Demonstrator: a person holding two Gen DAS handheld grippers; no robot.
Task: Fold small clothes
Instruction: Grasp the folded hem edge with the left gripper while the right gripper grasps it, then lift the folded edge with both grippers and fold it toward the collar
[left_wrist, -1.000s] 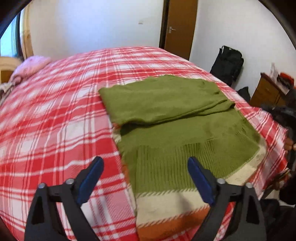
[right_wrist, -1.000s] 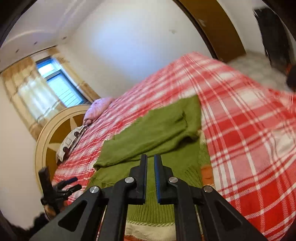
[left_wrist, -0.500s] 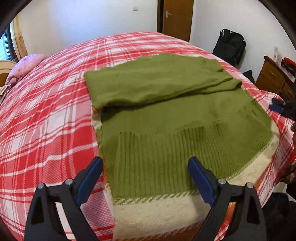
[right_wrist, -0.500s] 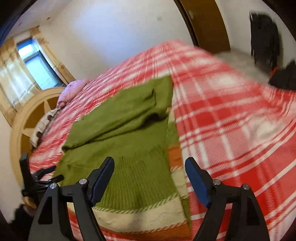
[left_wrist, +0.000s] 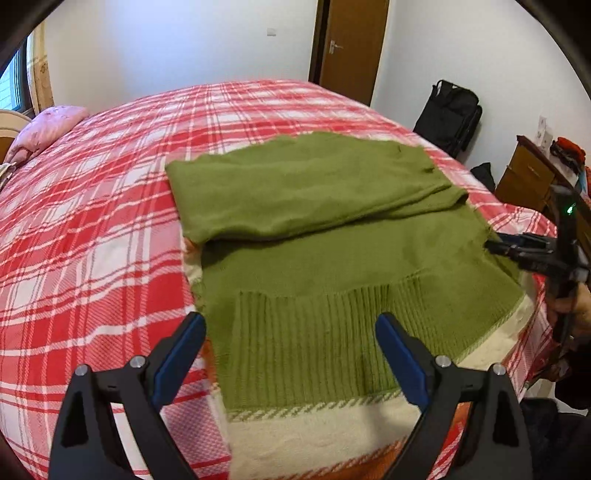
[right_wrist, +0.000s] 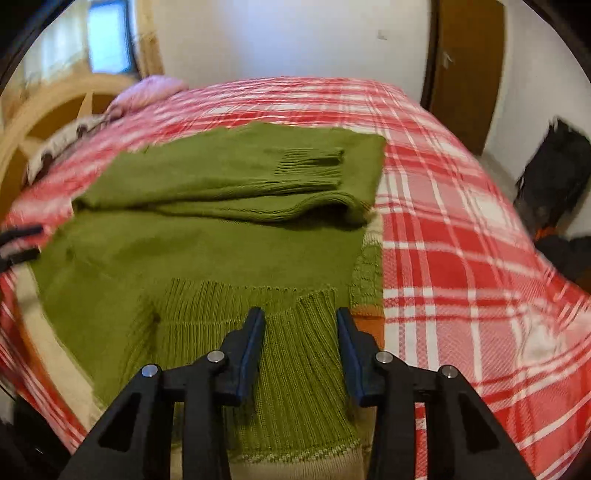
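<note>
Left wrist view: green sweater (left_wrist: 332, 258) lies part-folded on the bed (left_wrist: 92, 240), soft, limp knit. Take the ribbed hem at your 6 o'clock. Left hand-held gripper (left_wrist: 291, 354) wide open, empty. Right hand-held gripper (right_wrist: 301, 343) partly open, empty, narrower than half a second ago.

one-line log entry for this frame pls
phase: pre-grasp | left gripper: open, over hem | right gripper: open, over hem | green sweater: part-folded on plaid bed

I see a red plaid bedspread (left_wrist: 92, 236) across the bed, a pink pillow (left_wrist: 44, 127) at its far left corner, a brown door (left_wrist: 352, 44) behind, a black bag (left_wrist: 452, 114) against the wall, and a wooden dresser (left_wrist: 528, 181) on the right.
</note>
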